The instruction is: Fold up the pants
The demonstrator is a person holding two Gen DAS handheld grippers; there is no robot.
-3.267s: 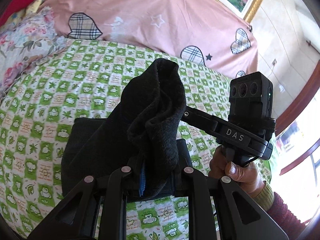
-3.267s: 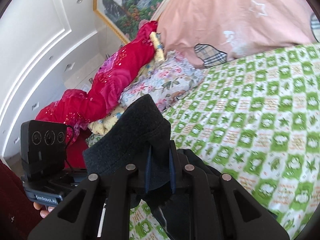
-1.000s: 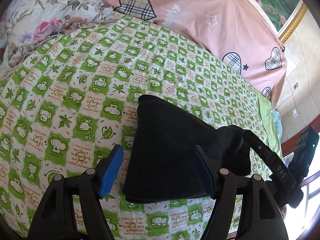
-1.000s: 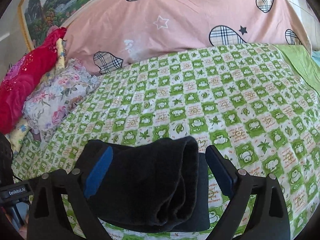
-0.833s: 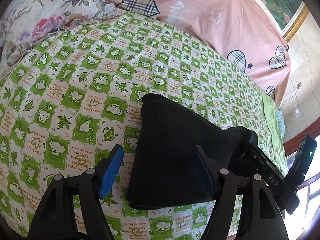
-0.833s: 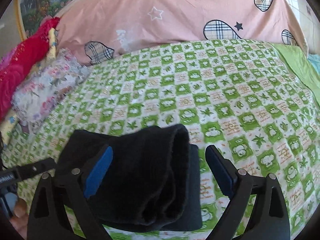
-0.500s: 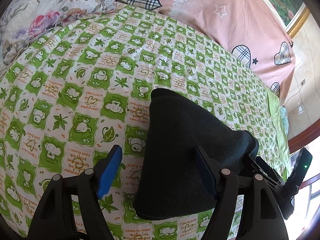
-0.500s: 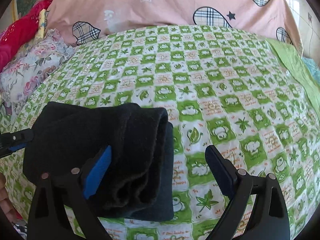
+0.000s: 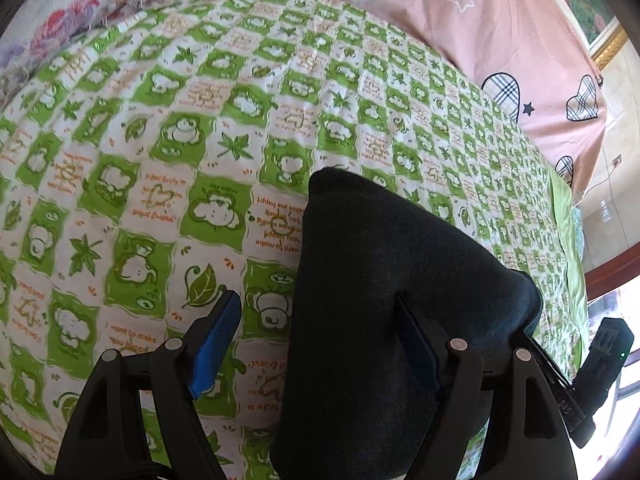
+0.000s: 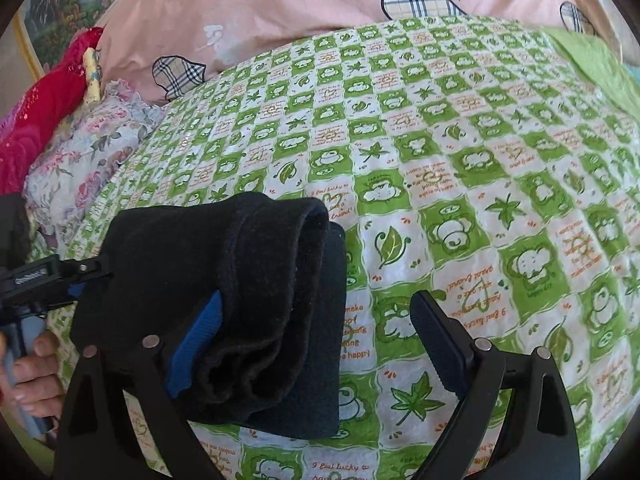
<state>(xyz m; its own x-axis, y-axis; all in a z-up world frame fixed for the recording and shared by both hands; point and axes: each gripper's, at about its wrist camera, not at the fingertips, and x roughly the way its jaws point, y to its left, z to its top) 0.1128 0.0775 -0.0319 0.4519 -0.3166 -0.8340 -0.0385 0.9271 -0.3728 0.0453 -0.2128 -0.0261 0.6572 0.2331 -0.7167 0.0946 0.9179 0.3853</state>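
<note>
The black pants (image 9: 380, 300) lie folded into a thick bundle on the green checked bedsheet (image 9: 160, 160). My left gripper (image 9: 316, 344) hovers low over their left edge, jaws opening. Its right finger (image 9: 416, 352) is above the cloth and its left pad (image 9: 216, 340) above bare sheet. In the right wrist view the pants (image 10: 240, 280) show their rolled end. My right gripper (image 10: 316, 340) straddles that end, jaws wide and closing slightly. Its left pad (image 10: 196, 344) rests against the roll and its right pad (image 10: 436, 336) is over the sheet. Neither pair of pads squeezes the fabric.
A pink quilt with plaid hearts (image 10: 320, 0) bounds the far side of the bed. A floral pillow (image 10: 80, 152) and a red cloth (image 10: 40, 92) lie at the left. A hand (image 10: 36, 364) grips the left gripper's handle beside the pants. Open sheet (image 10: 500, 200) stretches right.
Both grippers, once shut on the lifted pants, were off them a second ago. Since then both have sunk closer; the left drifted leftward, the right rightward.
</note>
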